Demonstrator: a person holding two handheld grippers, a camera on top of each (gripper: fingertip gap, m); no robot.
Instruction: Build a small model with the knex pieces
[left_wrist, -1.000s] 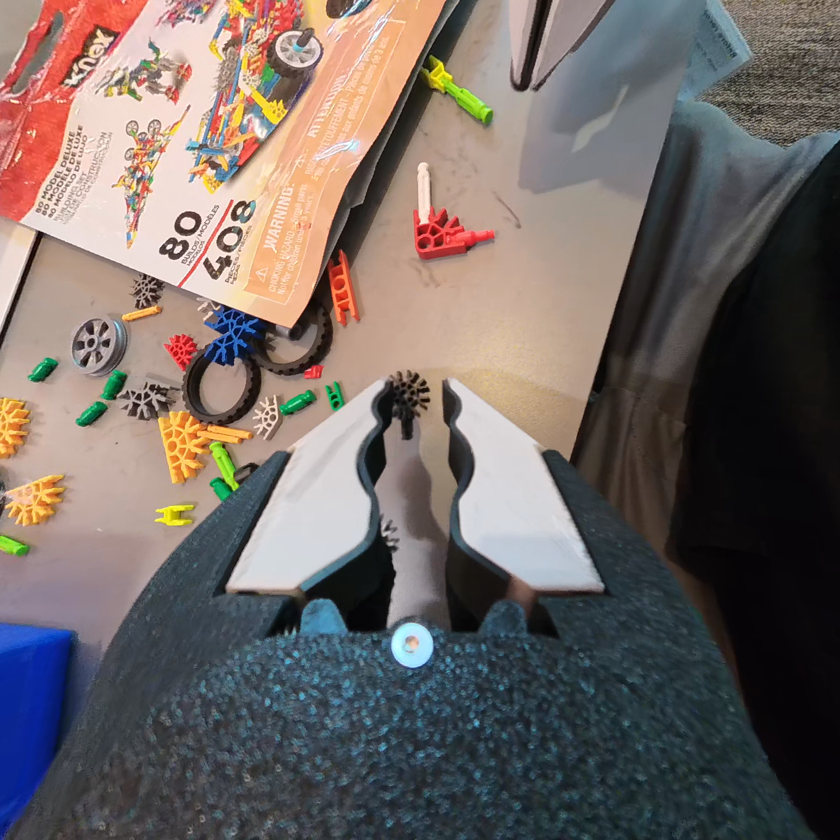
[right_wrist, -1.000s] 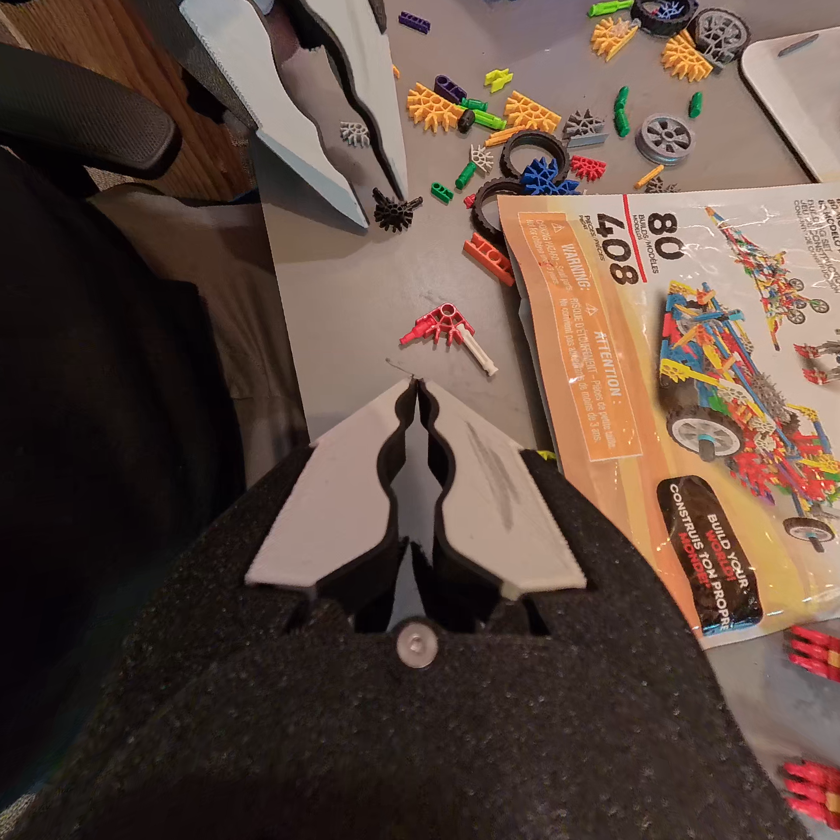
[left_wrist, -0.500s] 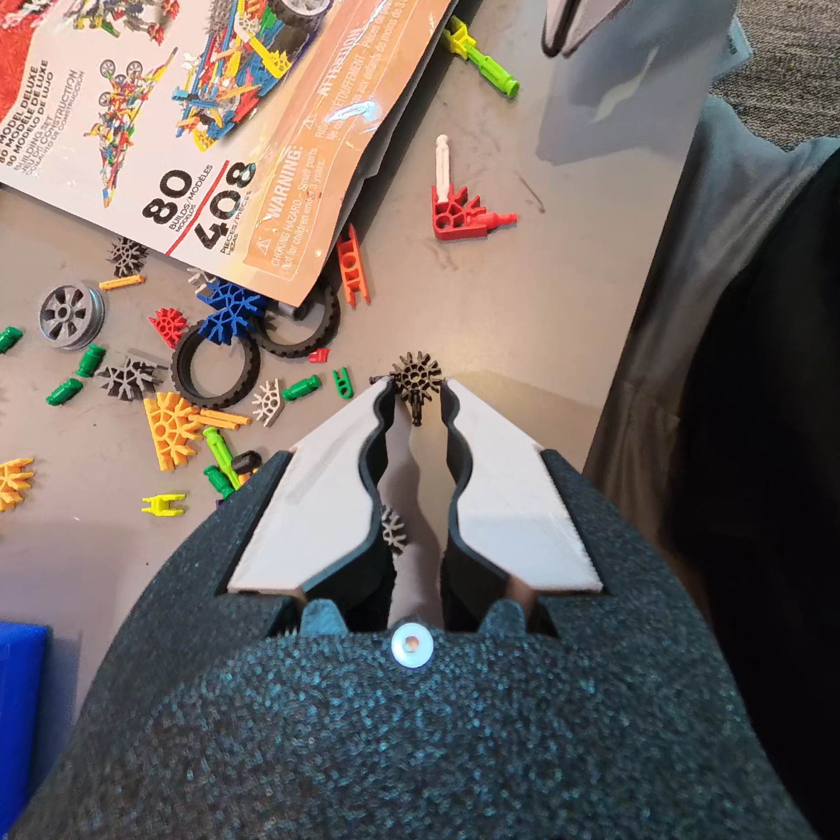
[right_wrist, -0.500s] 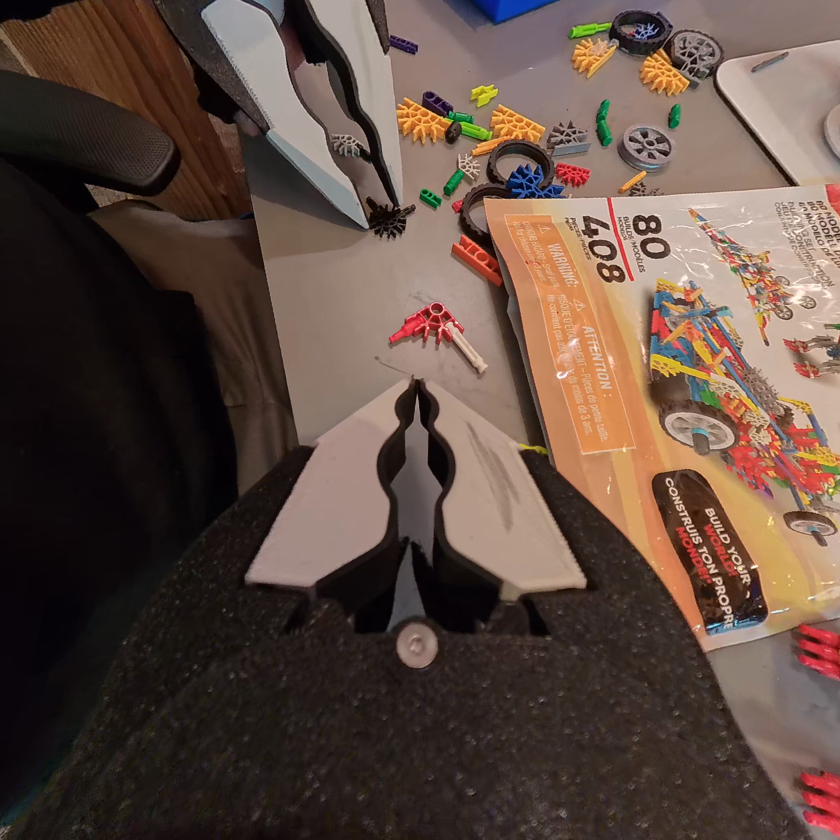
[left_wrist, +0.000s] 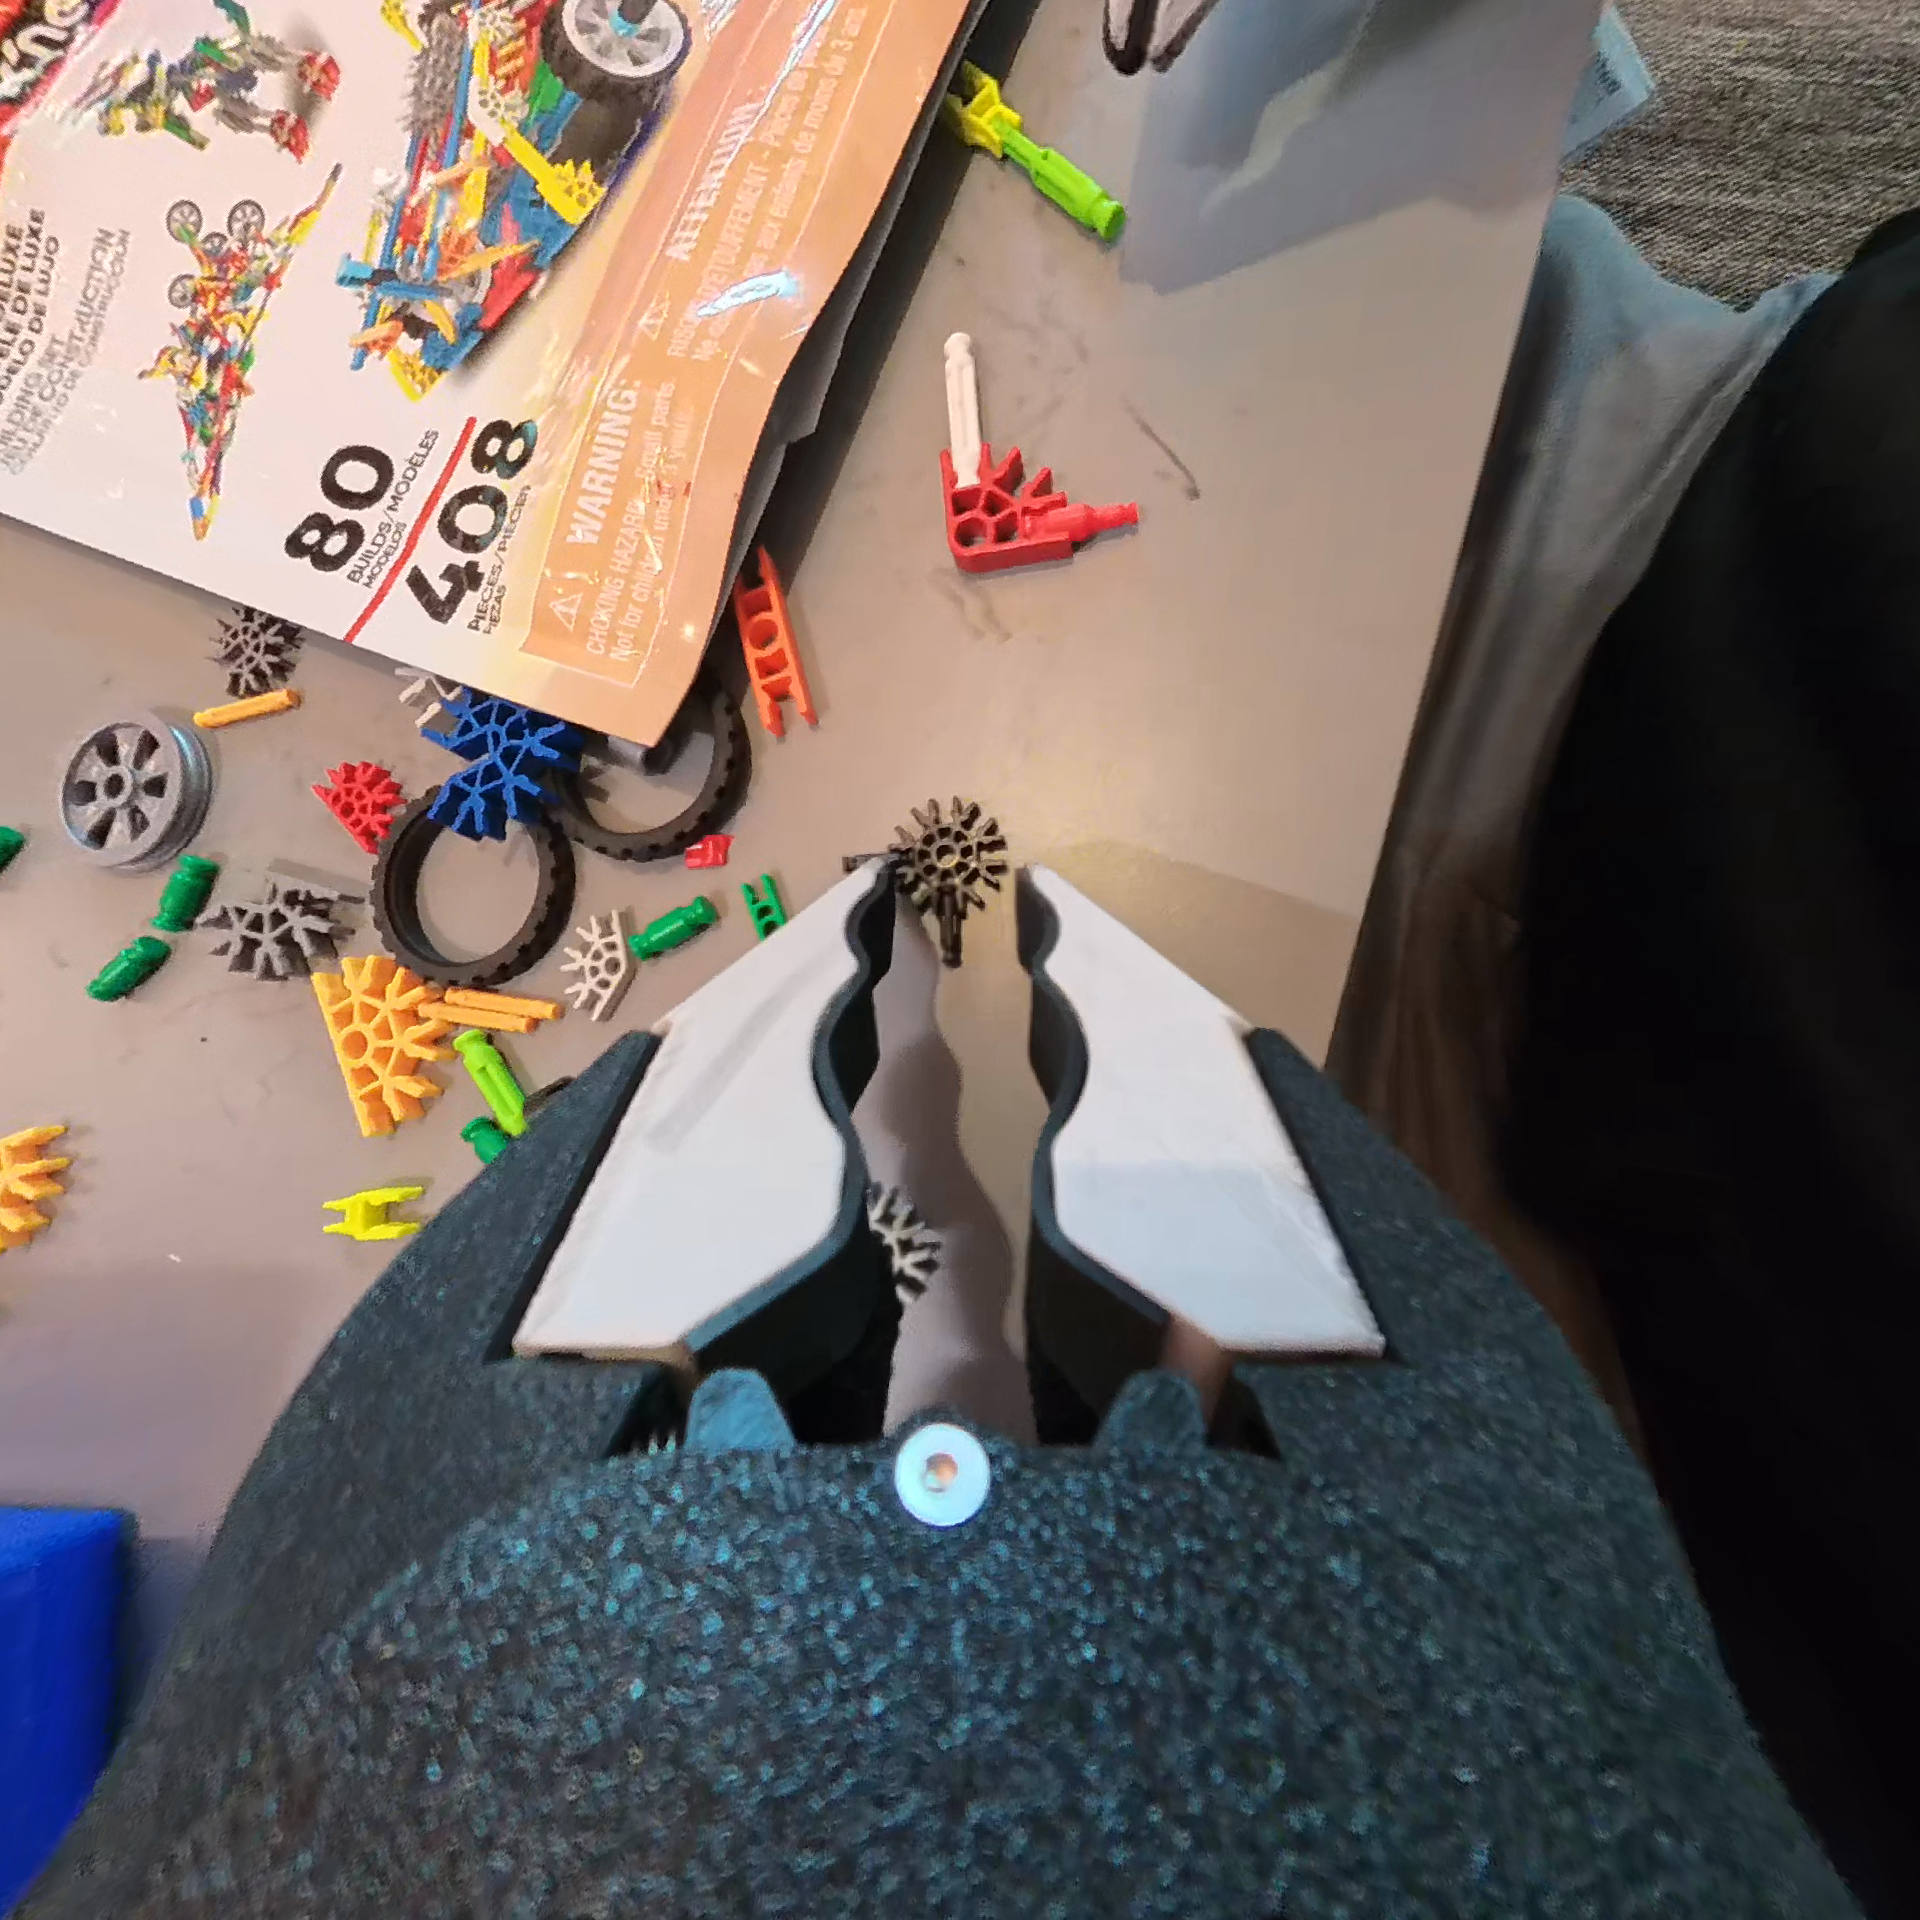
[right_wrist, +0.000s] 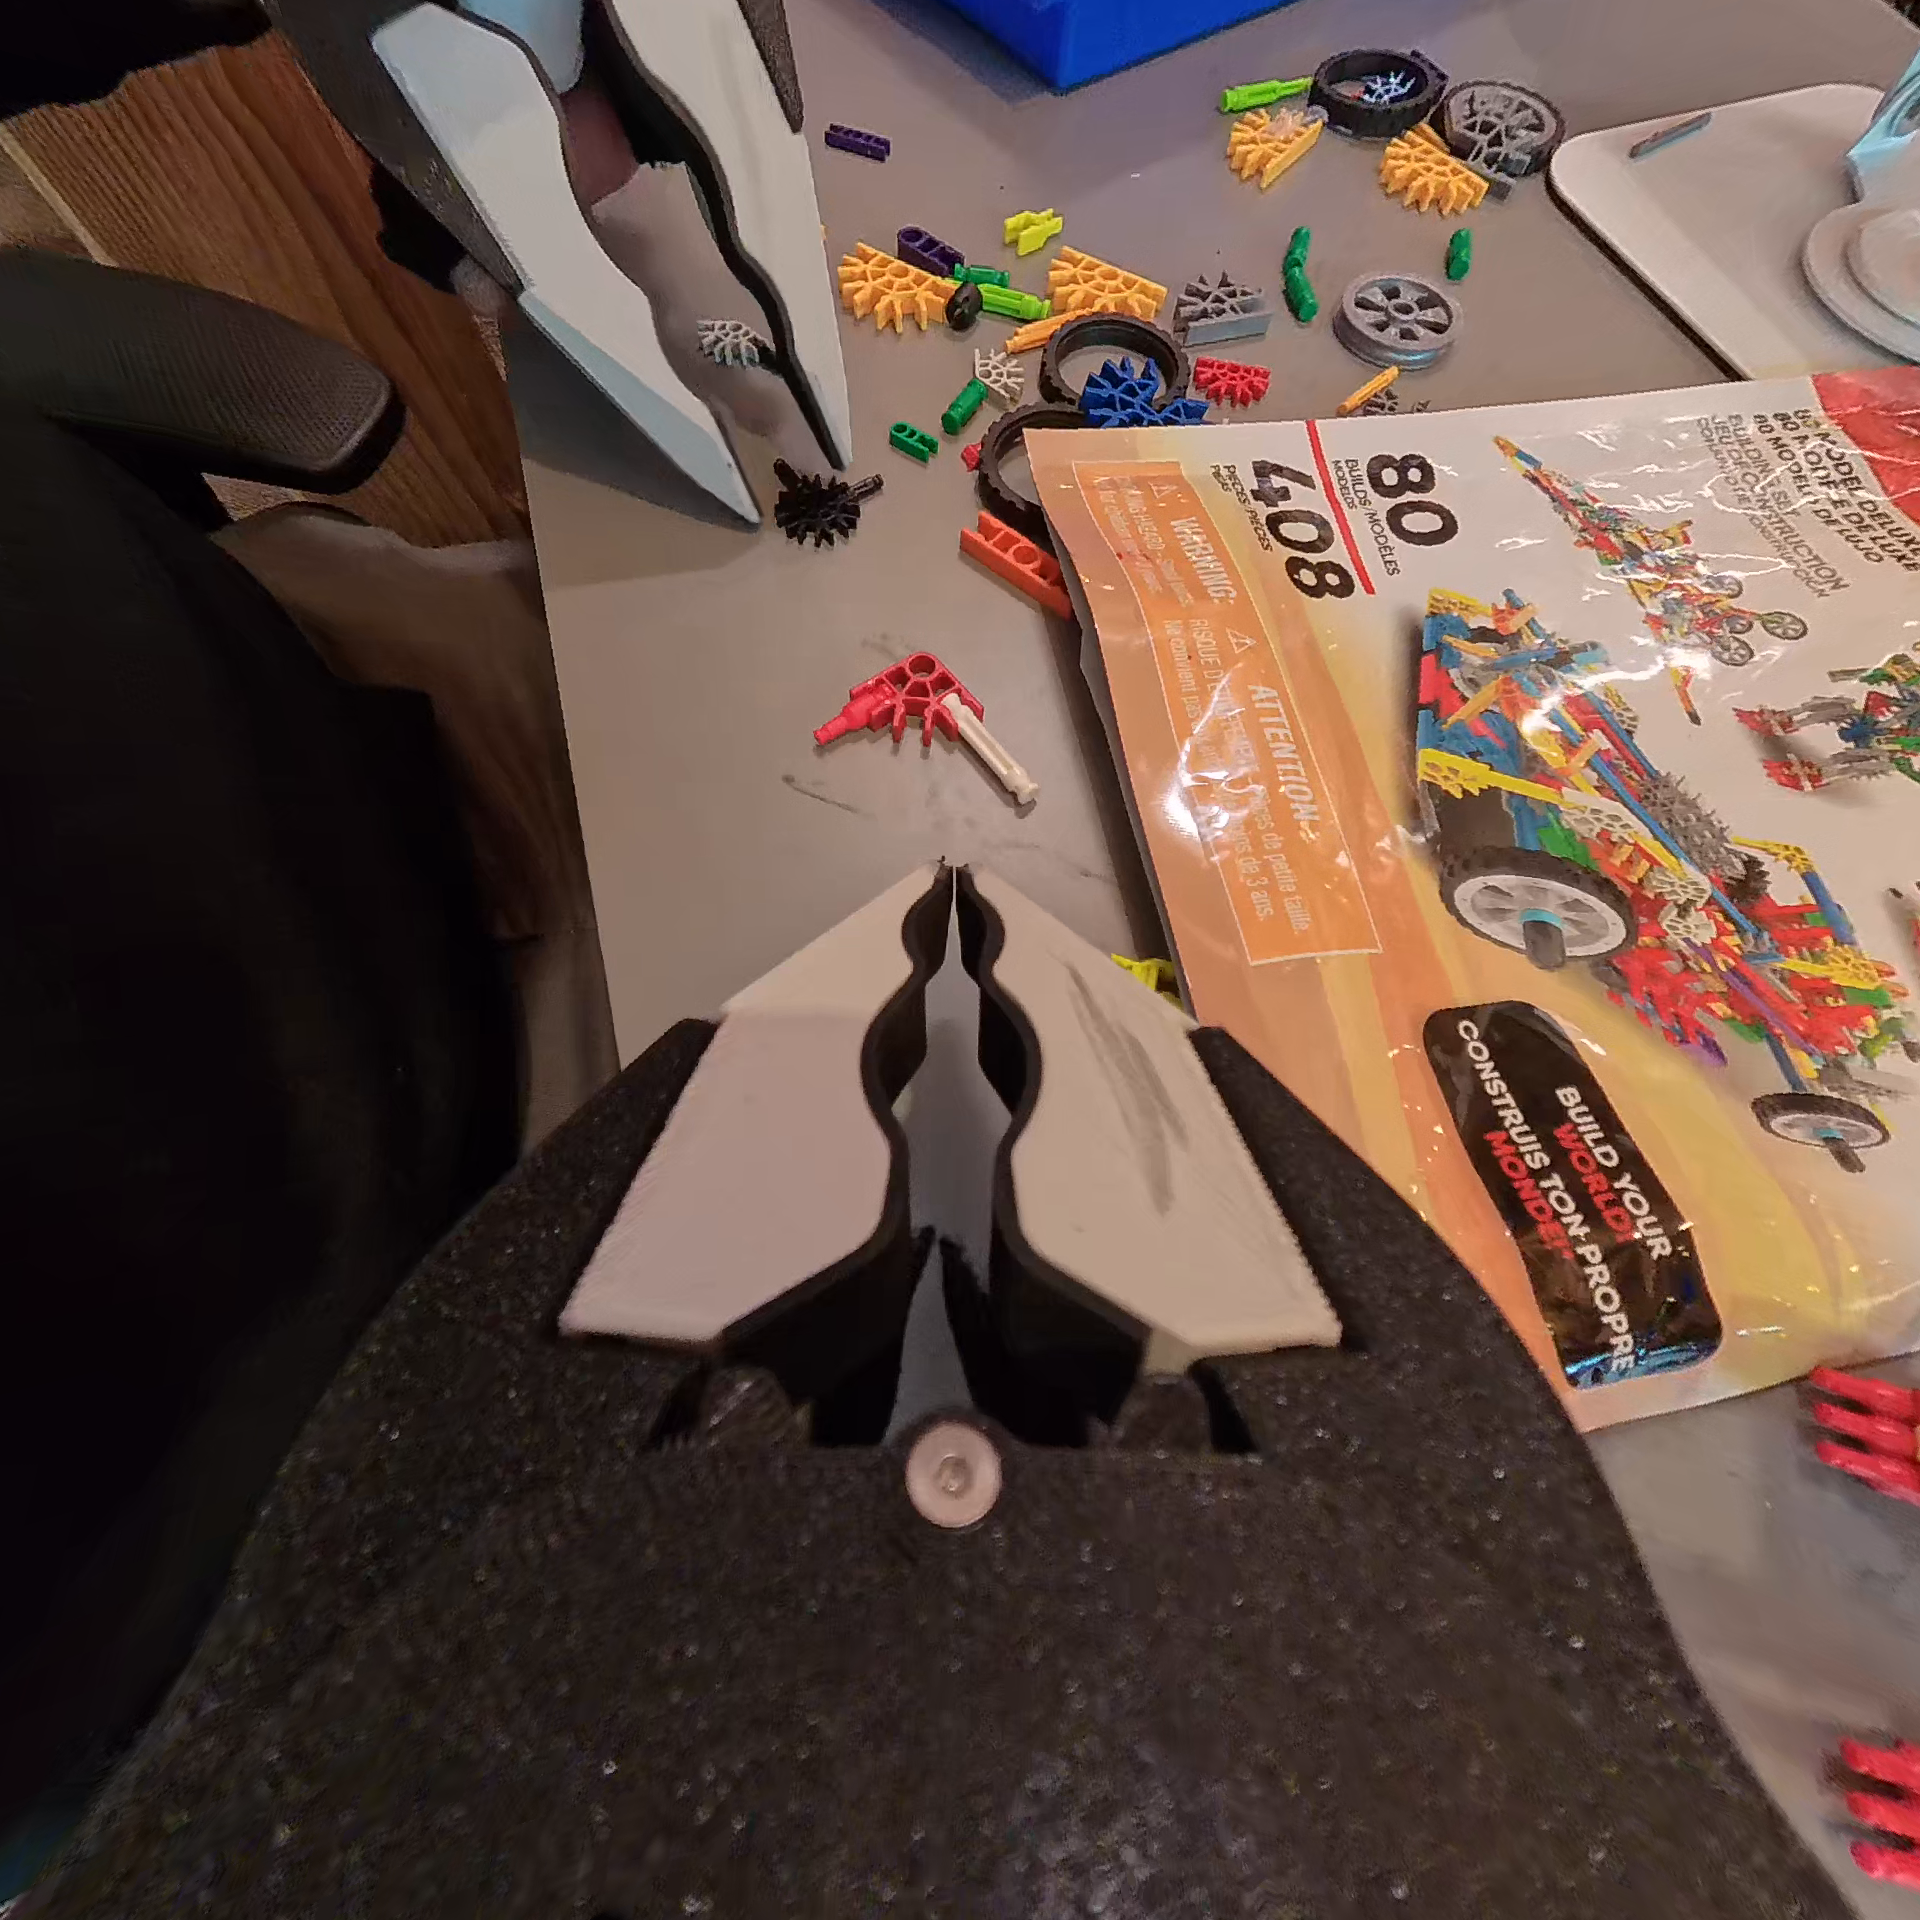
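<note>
My left gripper (left_wrist: 954, 878) is open and low over the grey table. A black round spiked connector (left_wrist: 951, 857) with short black rods lies on the table right at its fingertips, close to the left one. It also shows in the right wrist view (right_wrist: 816, 506), just past the left gripper (right_wrist: 795, 483). A small grey connector (left_wrist: 904, 1242) lies under that gripper. My right gripper (right_wrist: 951, 873) is shut and empty, above the table near its edge. A red corner connector with a white rod (right_wrist: 914, 696) lies just beyond it.
A large printed toy bag (right_wrist: 1455, 831) covers the table's right side. Loose pieces lie near it: black tyres (left_wrist: 473, 899), a blue connector (left_wrist: 499, 758), yellow connectors (left_wrist: 379, 1039), an orange piece (left_wrist: 771, 655), a grey wheel (left_wrist: 133, 790). A white tray (right_wrist: 1704, 208) is far right. The table edge (left_wrist: 1382, 935) borders a person's lap. The left gripper's tips are roughly 15 centimeters from the right gripper's. The small grey connector (left_wrist: 904, 1242) is closer to my left gripper, around 7 centimeters from its tips; the right tips are 20 centimeters off. It turns up in the right wrist view (right_wrist: 718, 343) as well.
The black connector has turned slightly at the left gripper's tips, which stay open. The right gripper has shifted a little and stays shut.
</note>
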